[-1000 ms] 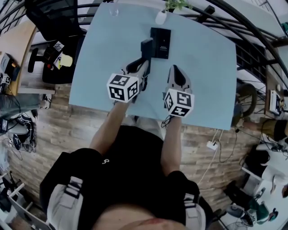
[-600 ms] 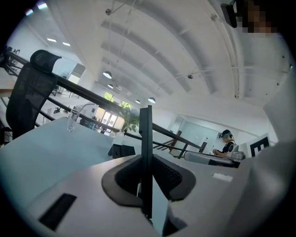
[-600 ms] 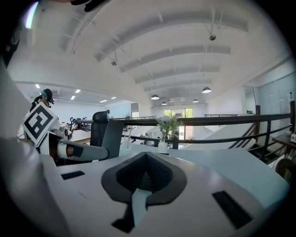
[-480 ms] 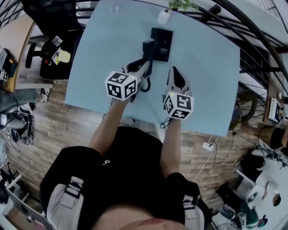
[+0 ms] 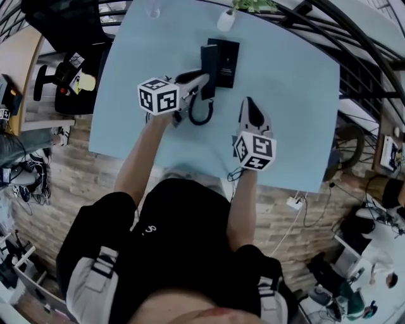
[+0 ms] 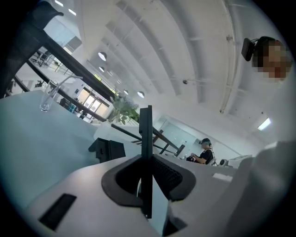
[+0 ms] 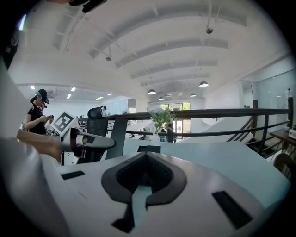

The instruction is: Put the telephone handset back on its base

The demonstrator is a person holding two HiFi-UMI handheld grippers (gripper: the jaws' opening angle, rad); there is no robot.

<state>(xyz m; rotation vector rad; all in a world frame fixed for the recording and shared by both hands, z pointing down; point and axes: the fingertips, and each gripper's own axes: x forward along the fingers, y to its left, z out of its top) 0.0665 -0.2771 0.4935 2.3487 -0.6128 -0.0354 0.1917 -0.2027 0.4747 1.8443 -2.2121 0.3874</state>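
Gripping the handset (image 5: 209,63), the left gripper (image 5: 204,86) has its fingers (image 6: 172,176) clamped on the thin black bar, which the left gripper view shows edge-on and roughly upright between them. In the head view the handset lies over the left edge of the base (image 5: 228,60), its long axis in line with it; whether it touches the base cannot be told. A black cord (image 5: 201,123) loops from the handset's near end onto the pale blue tabletop (image 5: 291,114), just beside the left gripper. The base sits toward the far side of the tabletop, near the middle. The right gripper (image 5: 249,104) is held nearer the person, to the right of the base and apart from it, pointing away. Its fingers are together with nothing between them, as the right gripper view shows. That view also catches the left gripper and the slanting handset at left, with the base beyond. At the far edge a white vase (image 5: 226,22) with a green plant stands beyond the base, and a clear glass (image 5: 152,11) stands toward the far left corner.
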